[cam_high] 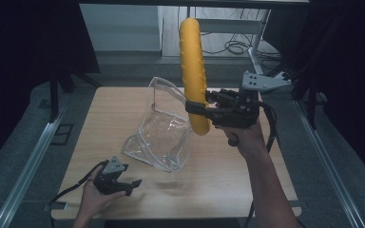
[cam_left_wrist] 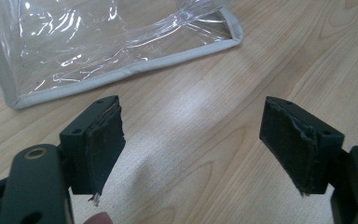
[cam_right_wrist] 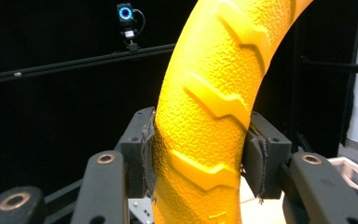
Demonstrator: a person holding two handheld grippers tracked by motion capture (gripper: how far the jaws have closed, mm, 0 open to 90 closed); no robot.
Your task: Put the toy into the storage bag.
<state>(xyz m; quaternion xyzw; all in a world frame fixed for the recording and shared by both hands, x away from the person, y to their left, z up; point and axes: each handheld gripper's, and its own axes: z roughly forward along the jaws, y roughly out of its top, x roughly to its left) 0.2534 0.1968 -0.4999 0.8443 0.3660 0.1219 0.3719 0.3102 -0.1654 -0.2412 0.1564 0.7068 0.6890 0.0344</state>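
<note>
A: What's the yellow thing?

B: A long, curved yellow tube point(cam_high: 193, 71), rubbery by the look of it, pebbled all over with raised zigzag ridges point(cam_right_wrist: 214, 100). It stands nearly upright above the table, well clear of the top.

A: And what's holding it?

B: The right gripper point(cam_high: 200, 109). Its two black jaws pinch the tube near the lower end, one worn pad on each side, with a short rounded tip hanging below them.

A: Anything under it?

B: A clear plastic pouch point(cam_high: 164, 128) with pale grey piping along its edges sits on the wooden table point(cam_high: 247, 180), just beside the tube's lower end. The film is glossy and creased. I can't make out anything inside.

A: The other hand?

B: The left gripper point(cam_high: 130, 186) rests low at the near edge, jaws spread wide with nothing between them, their pads point(cam_left_wrist: 103, 140) frayed. The pouch's piped corner point(cam_left_wrist: 233, 35) lies near, apart from the jaws.
</note>
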